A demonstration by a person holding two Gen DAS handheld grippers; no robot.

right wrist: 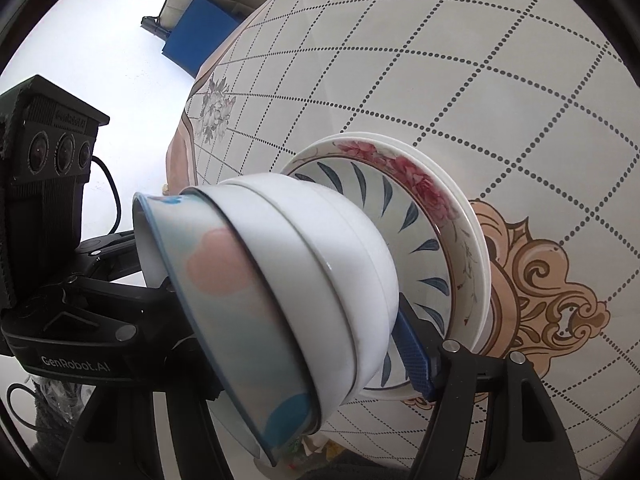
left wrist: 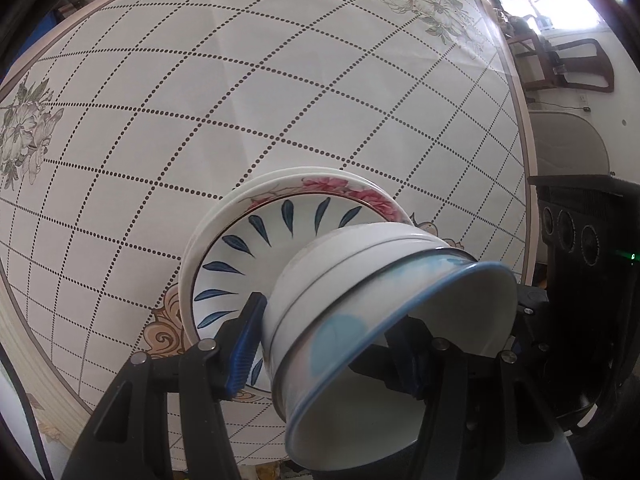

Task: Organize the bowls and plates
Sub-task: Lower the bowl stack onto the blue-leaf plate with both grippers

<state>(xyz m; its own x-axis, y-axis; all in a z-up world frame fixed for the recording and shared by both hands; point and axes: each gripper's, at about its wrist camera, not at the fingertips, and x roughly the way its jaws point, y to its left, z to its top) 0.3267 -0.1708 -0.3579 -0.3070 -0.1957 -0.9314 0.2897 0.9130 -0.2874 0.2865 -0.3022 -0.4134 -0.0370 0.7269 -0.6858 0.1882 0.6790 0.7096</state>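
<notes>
A nested stack of bowls, two white ones under a blue-rimmed pastel one, rests on a stack of plates: a blue-leaf plate on a pink-flower plate on a white plate. My left gripper is shut on the bowl stack, one finger outside the wall and one inside. My right gripper is shut on the same bowl stack from the other side, its blue finger against the white bowls, above the plates. The stack looks tilted in both views.
A round table with a dotted-grid cloth fills both views. A wooden chair stands beyond the far right edge. A blue box lies on the floor past the table. The left gripper's body shows in the right view.
</notes>
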